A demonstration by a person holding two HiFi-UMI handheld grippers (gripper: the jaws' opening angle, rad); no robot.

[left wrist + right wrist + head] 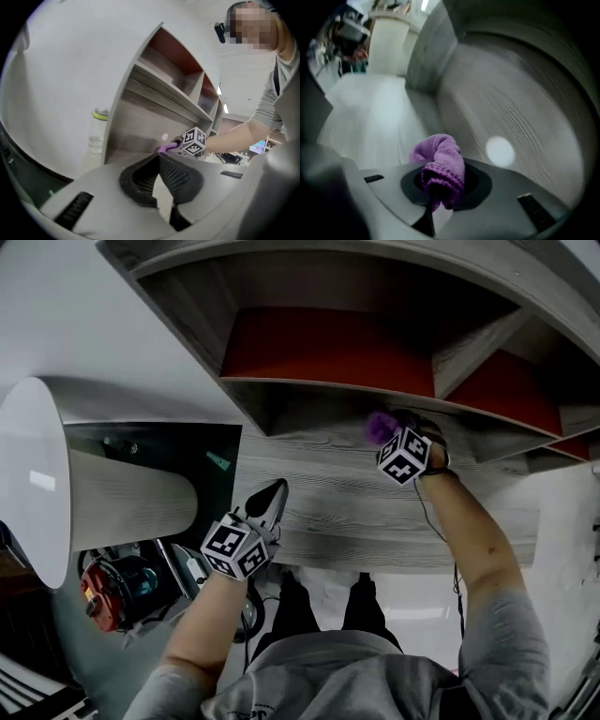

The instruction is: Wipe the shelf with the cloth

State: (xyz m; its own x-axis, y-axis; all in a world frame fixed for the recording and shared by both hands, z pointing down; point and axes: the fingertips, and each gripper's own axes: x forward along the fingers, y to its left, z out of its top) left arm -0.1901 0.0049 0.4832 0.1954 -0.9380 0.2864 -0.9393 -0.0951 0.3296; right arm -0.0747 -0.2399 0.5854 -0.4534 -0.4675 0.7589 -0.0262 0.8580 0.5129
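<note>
Purple cloth (pixel 440 157), judged soft, light and limp, pinched by its bunched fold in right gripper (pixel 439 185) at wooden shelf (pixel 347 507); left gripper (pixel 269 502) closed on nothing, well apart

matt grey wood-grain shelf (pixel 356 493), fuzzy purple terry cloth (pixel 440 164), smooth plastic bottle (pixel 97 131)

The grey wood-grain shelf board (pixel 356 512) lay open from front edge to back wall. The matching board above (pixel 159 96) capped the height. A clear capped bottle (pixel 98 131) stood beside its left side panel.
</note>
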